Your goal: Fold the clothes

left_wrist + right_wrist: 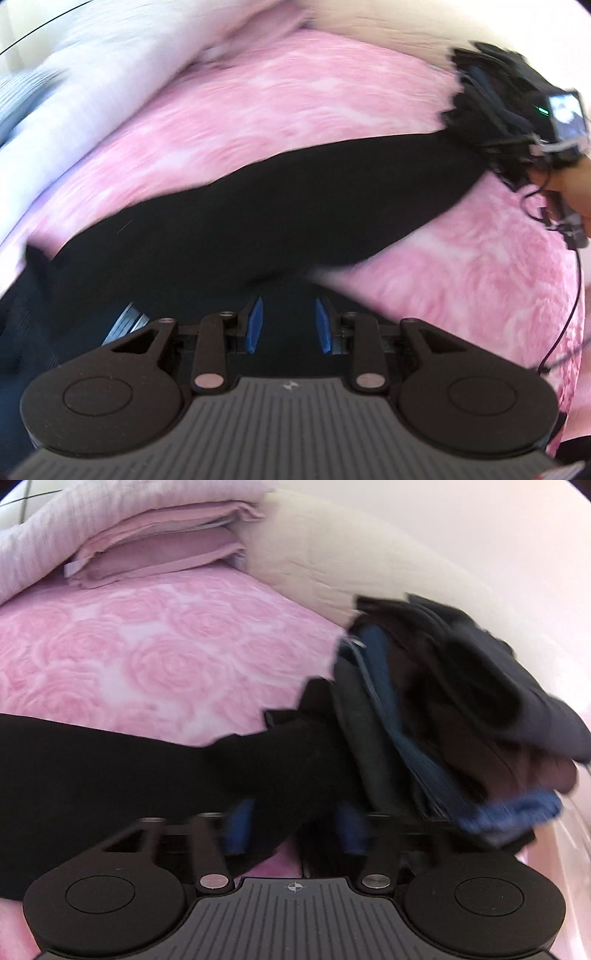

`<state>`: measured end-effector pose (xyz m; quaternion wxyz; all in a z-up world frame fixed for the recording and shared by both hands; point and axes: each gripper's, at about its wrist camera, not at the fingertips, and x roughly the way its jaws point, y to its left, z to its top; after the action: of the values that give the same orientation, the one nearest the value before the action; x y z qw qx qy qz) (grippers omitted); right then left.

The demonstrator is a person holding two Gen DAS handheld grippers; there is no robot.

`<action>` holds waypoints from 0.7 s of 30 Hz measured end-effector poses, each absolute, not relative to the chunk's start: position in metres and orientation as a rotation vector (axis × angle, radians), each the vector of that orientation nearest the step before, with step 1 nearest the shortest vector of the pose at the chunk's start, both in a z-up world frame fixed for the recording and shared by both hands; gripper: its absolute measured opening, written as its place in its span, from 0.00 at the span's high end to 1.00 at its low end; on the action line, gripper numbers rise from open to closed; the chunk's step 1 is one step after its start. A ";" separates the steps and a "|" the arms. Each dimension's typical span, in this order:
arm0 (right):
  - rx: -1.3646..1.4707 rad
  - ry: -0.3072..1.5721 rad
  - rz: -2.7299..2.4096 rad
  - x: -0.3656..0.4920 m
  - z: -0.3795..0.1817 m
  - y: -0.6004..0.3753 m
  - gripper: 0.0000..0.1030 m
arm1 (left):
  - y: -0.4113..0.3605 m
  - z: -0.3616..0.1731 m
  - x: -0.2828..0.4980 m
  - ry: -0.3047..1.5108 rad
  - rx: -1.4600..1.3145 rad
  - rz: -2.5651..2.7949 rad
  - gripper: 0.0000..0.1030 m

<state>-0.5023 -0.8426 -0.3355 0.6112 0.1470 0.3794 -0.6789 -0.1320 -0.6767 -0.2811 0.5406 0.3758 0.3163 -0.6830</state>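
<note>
- Black fabric of the black garment (258,218) fills the space right in front of the left gripper (288,325), whose blue fingertips (255,325) stand apart with the dark cloth between and beneath them; whether they actually pinch it, I cannot tell.
- That same black garment (110,768) stretches in a long band across the bed, from near left to far right.
- At its far-right end the right gripper (295,830) has its blurred blue fingers (236,827) spread on either side of a fold of the cloth.
- Just beside it on the right sits a pile of dark clothes (443,709), navy and blue pieces heaped together.
- Underneath everything lies a pink rose-patterned bedspread (147,657).
- Farther back, folded mauve bedding (159,550) rests against a pale lilac quilt (55,535), with a cream headboard (332,554) behind.
</note>
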 end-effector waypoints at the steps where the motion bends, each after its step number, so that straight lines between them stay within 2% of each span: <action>1: 0.332 0.869 -1.573 -0.504 -0.333 -0.839 0.32 | -0.662 -0.277 -0.121 0.766 0.880 -1.579 0.74; 7: 0.283 0.827 -1.457 -0.502 -0.309 -0.807 0.32 | -0.567 -0.250 -0.068 0.819 0.801 -1.312 0.74; 11: 0.307 0.835 -1.266 -0.471 -0.291 -0.777 0.32 | -0.505 -0.237 -0.040 0.840 0.760 -1.152 0.70; 18: 0.263 0.803 -0.821 -0.353 -0.255 -0.684 0.32 | -0.388 -0.227 0.020 0.817 0.780 -0.887 0.55; 21: 0.248 0.784 -0.609 -0.284 -0.246 -0.631 0.32 | -0.332 -0.232 0.061 0.812 0.813 -0.837 0.53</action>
<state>-0.2843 -0.6314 -0.2456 0.8718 0.1188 0.3752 -0.2916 0.0611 -0.3320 -0.2316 0.7578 0.3730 0.3728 -0.3842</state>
